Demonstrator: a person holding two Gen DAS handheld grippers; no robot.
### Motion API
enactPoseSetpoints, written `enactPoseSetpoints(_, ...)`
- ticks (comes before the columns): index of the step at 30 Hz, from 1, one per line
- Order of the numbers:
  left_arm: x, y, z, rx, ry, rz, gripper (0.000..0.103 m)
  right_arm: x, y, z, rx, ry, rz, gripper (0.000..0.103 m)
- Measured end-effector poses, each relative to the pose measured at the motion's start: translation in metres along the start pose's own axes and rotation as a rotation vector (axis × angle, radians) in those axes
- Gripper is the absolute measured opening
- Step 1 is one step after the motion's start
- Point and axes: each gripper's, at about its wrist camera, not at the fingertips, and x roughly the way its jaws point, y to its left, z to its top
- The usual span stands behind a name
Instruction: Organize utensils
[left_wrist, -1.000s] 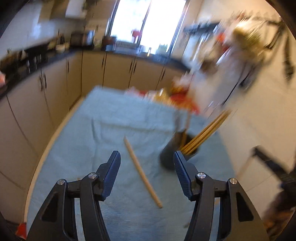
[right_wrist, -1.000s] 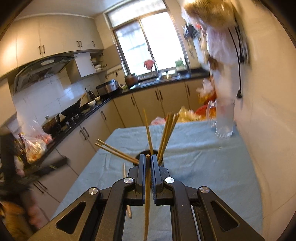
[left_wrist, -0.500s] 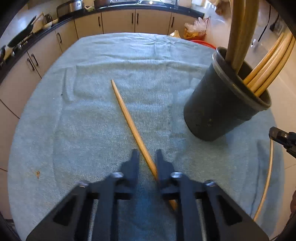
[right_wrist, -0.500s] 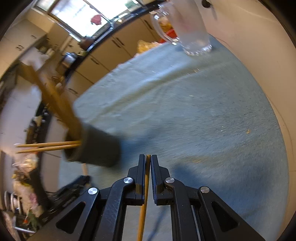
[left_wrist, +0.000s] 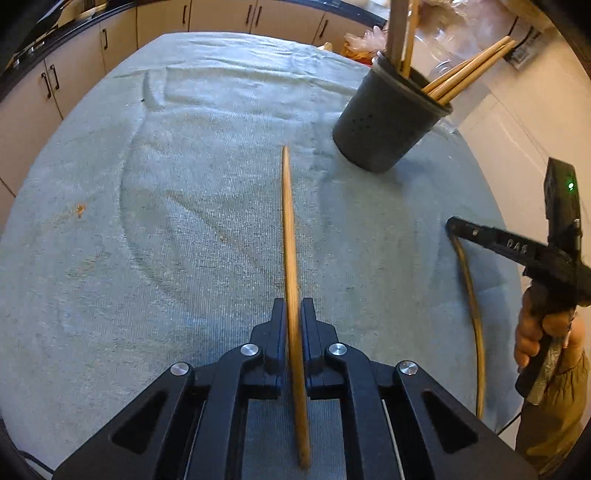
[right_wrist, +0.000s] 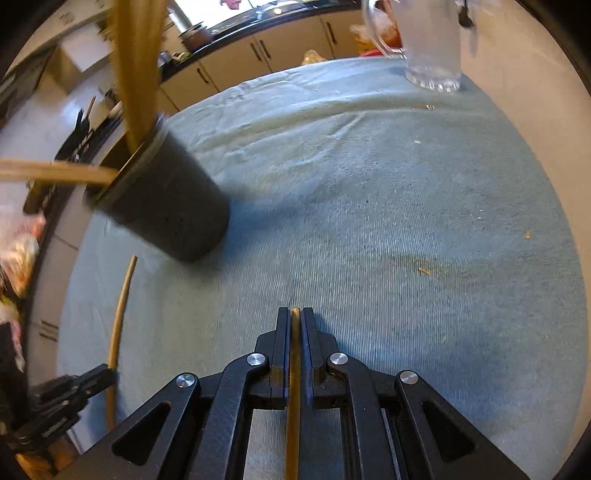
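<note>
My left gripper is shut on a wooden chopstick that lies along the blue-grey cloth and points away from me. A black utensil holder with several chopsticks stands ahead to the right. My right gripper is shut on another chopstick, low over the cloth; it also shows at the right of the left wrist view with its chopstick trailing back. In the right wrist view the holder is at the left, and the left gripper's chopstick lies below it.
A glass mug stands at the far right of the table near the white wall. The cloth-covered table has a rounded edge on the left, with kitchen cabinets beyond it.
My left gripper came down and closed on the chopstick lying on the cloth. My right gripper, still holding its chopstick, dropped from above the holder to low over the cloth.
</note>
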Motion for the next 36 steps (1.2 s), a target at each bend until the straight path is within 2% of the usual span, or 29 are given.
enactPoseSetpoints(1, -0.001, 0.000, 0.004, 0.000, -0.004, -0.001, 0.015, -0.001, 0.001, -0.003, -0.010, 0.000, -0.002, 0.006)
enactPoseSetpoints(3, -0.001, 0.007, 0.018, -0.038, -0.020, 0.003, 0.033, -0.003, 0.001, -0.007, -0.013, -0.001, -0.002, 0.007)
enactPoseSetpoints(5, 0.006, 0.009, 0.032, -0.060, -0.034, 0.013, 0.036, -0.004, 0.000, -0.010, -0.007, 0.000, 0.005, 0.007)
enactPoseSetpoints(11, 0.036, 0.004, 0.078, -0.038, -0.075, 0.090, 0.036, -0.008, 0.003, -0.016, -0.005, 0.003, 0.000, 0.011)
enactPoseSetpoints(15, 0.049, 0.000, 0.099, -0.024, -0.057, 0.102, 0.036, -0.006, 0.012, -0.017, -0.016, 0.010, -0.021, 0.014)
enactPoseSetpoints(18, 0.052, -0.002, 0.105, -0.005, -0.063, 0.117, 0.036, -0.004, 0.016, -0.015, -0.018, 0.016, -0.044, 0.014)
enactPoseSetpoints(21, 0.046, -0.002, 0.096, 0.019, -0.081, 0.119, 0.036, -0.001, 0.023, -0.013, -0.039, 0.018, -0.080, 0.014)
enactPoseSetpoints(22, 0.048, -0.004, 0.096, 0.038, -0.085, 0.124, 0.035, 0.001, 0.026, -0.013, -0.050, 0.017, -0.096, 0.014)
enactPoseSetpoints(23, 0.048, -0.008, 0.093, 0.070, -0.089, 0.129, 0.017, 0.001, 0.029, -0.014, -0.059, 0.013, -0.107, 0.011)
enactPoseSetpoints(24, 0.048, -0.010, 0.093, 0.086, -0.091, 0.137, 0.005, 0.002, 0.029, -0.014, -0.066, 0.012, -0.111, 0.006)
enactPoseSetpoints(27, 0.041, -0.005, 0.091, 0.045, -0.097, 0.084, 0.005, 0.002, 0.026, -0.013, -0.045, 0.002, -0.069, 0.006)
enactPoseSetpoints(29, 0.025, -0.004, 0.088, 0.031, -0.136, 0.076, 0.005, -0.004, 0.021, -0.012, -0.011, -0.020, -0.019, 0.006)
enactPoseSetpoints(36, -0.046, -0.022, 0.068, 0.069, -0.290, 0.048, 0.005, -0.065, 0.038, -0.017, -0.050, -0.227, 0.084, 0.006)
